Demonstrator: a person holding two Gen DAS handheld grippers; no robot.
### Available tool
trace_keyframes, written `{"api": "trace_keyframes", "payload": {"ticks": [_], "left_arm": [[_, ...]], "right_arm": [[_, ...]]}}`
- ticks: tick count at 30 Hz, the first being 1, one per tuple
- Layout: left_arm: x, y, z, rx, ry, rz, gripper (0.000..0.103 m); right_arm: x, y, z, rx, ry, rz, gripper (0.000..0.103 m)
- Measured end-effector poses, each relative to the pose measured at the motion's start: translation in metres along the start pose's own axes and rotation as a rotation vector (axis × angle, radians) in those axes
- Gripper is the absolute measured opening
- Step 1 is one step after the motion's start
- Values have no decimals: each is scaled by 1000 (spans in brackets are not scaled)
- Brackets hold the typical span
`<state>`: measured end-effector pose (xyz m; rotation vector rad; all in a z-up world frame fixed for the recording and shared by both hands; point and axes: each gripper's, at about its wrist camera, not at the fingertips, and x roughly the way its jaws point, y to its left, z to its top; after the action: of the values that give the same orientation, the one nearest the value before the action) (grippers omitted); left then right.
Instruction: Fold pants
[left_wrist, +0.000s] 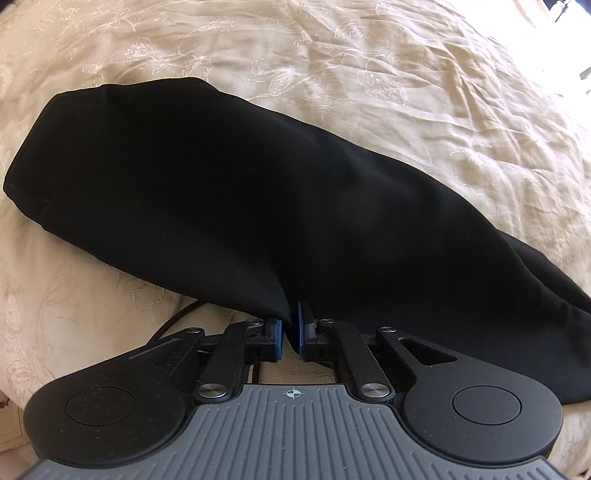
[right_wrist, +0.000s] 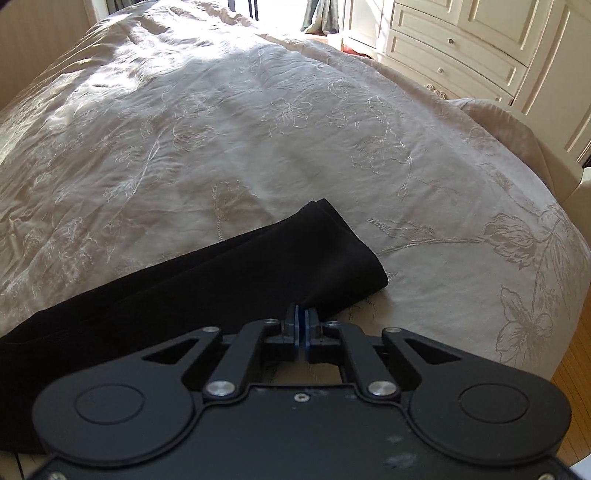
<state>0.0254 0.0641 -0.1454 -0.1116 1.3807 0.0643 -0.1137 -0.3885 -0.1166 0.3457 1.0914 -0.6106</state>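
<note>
- Bedspread: cream, floral embroidery, wrinkled; covers the bed and fills most of both views.
- Dresser: white, with drawers, beyond the bedspread's far right corner in the right wrist view.
- Pants: black, laid lengthwise on the bedspread along its near edge; layers stacked, one end squared off on the bedspread.
- Left gripper: low and roughly level at the pants' near edge, pointing across them; blue pads nearly together, with a pinch of pants fabric bunched between.
- Right gripper: same low pose at the near edge by the pants' end; pads pressed almost flush, pants hem caught at the tips.
</note>
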Motion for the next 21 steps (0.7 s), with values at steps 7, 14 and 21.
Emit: {"api": "trace_keyframes", "payload": {"ticks": [7, 14, 21], "left_arm": [[-21, 18, -12, -58, 5, -35, 19], [-41, 30, -37, 0, -36, 34, 18], [-60, 44, -24, 0, -106, 70, 18]], "right_arm": [[5, -4, 1, -21, 13, 16, 4], [7, -6, 0, -31, 26, 16, 7], [-9, -10, -4, -27, 10, 2, 22]]}}
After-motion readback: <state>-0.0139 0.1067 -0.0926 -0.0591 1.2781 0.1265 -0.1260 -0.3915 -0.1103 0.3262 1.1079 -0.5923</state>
